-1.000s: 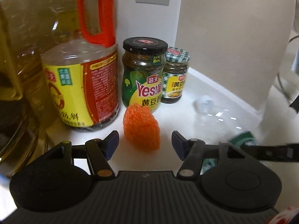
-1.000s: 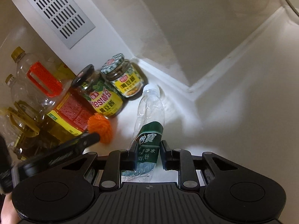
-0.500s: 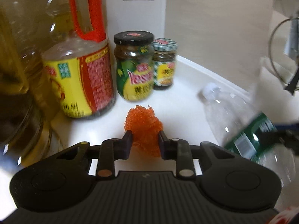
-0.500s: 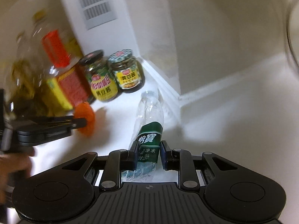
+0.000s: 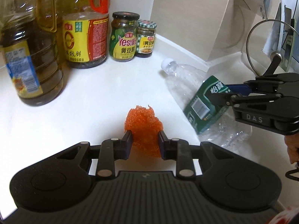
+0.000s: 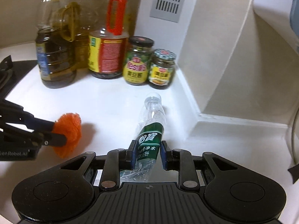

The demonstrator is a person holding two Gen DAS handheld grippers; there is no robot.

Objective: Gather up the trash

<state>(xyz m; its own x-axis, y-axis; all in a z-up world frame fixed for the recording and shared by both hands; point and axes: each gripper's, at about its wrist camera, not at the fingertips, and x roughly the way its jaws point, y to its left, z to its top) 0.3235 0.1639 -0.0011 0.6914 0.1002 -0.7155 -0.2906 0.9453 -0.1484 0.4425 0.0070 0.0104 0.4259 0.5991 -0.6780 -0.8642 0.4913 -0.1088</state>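
A crumpled orange mesh ball [image 5: 143,119] is pinched between the pads of my left gripper [image 5: 144,138], just above the white counter [image 5: 93,97]. From the right wrist view the same mesh ball [image 6: 70,128] shows at the tip of the left gripper [image 6: 56,132]. My right gripper [image 6: 148,149] is shut on a crushed clear water bottle [image 6: 149,130] at its green label, cap pointing away towards the jars. In the left wrist view the bottle [image 5: 186,80] hangs tilted at the right, held by the right gripper [image 5: 222,93].
Along the back wall stand large oil bottles [image 5: 31,59], a jug with a red handle [image 5: 86,37] and two sauce jars [image 5: 124,37]. A glass pot lid [image 5: 271,43] leans at the far right. A dark stove edge [image 6: 7,74] lies left.
My left gripper closed on the orange mesh and drew back from the jars. My right gripper rolled upright with the bottle in it and pulled back from the corner.
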